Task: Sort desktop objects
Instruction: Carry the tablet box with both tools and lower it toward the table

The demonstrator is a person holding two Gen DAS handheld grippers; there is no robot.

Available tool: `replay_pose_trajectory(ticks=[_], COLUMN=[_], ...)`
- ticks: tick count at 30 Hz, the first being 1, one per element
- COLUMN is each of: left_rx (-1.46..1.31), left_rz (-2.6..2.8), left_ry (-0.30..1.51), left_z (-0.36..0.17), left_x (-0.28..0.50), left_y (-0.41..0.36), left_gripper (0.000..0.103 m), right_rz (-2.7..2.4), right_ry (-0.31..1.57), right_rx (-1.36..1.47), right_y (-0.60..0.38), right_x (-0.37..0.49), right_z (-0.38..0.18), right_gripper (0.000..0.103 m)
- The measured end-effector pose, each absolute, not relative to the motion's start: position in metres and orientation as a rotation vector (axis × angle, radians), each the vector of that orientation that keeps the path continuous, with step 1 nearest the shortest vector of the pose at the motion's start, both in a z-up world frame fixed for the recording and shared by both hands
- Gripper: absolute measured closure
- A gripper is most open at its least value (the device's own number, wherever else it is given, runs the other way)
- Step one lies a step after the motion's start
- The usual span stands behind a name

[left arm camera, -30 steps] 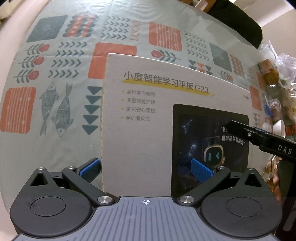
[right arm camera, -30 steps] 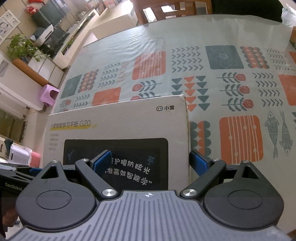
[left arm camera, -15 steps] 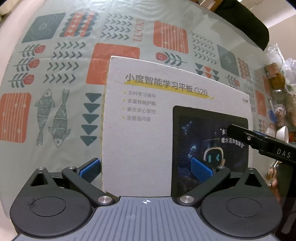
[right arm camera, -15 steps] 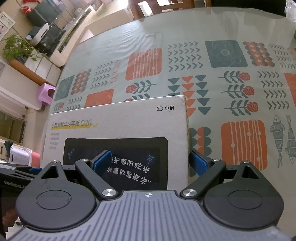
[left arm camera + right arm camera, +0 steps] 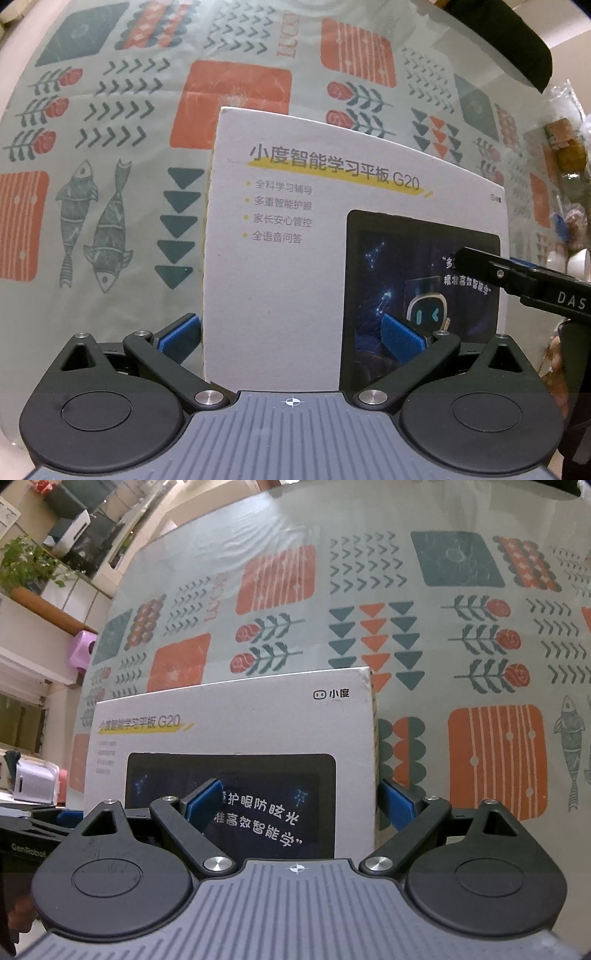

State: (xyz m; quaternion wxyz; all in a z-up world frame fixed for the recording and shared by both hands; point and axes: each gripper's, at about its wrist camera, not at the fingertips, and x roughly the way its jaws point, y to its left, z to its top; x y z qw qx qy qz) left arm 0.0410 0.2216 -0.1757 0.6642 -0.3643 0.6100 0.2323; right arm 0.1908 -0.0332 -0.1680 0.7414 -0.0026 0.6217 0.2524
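A flat white tablet box [image 5: 295, 266] with a printed black screen is held above the patterned tablecloth [image 5: 110, 110]. My left gripper [image 5: 291, 332] is shut on the box's left end, one blue pad above it and one below. My right gripper [image 5: 299, 805] is shut on the same box [image 5: 236, 723] at its right end in the same way. The right gripper's black finger [image 5: 517, 280] shows at the right of the left wrist view.
Plastic bags and small packets [image 5: 565, 155] crowd the table's right side. A dark chair back [image 5: 517, 40] stands behind the table. In the right wrist view the table's left edge drops to a floor with a purple stool [image 5: 83, 651] and a potted plant [image 5: 26, 565].
Both views have shifted a little: the tablecloth pattern has slid relative to the box, so the box moves over the table with both grippers holding it.
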Motion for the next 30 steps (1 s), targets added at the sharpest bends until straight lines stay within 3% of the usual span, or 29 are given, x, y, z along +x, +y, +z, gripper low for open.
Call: replay_pose_trajectory(ticks=[30], left_rx=[-0.819], left_rz=[0.587], left_ry=[1.311], left_z=[-0.206], left_x=[0.016], left_y=[0.251], left_gripper=[0.000], right_rz=[0.606], right_ry=[1.315], right_rx=[-0.024], right_y=[-0.033], right_x=[0.187], right_z=[-0.192], right_gripper=[0.000])
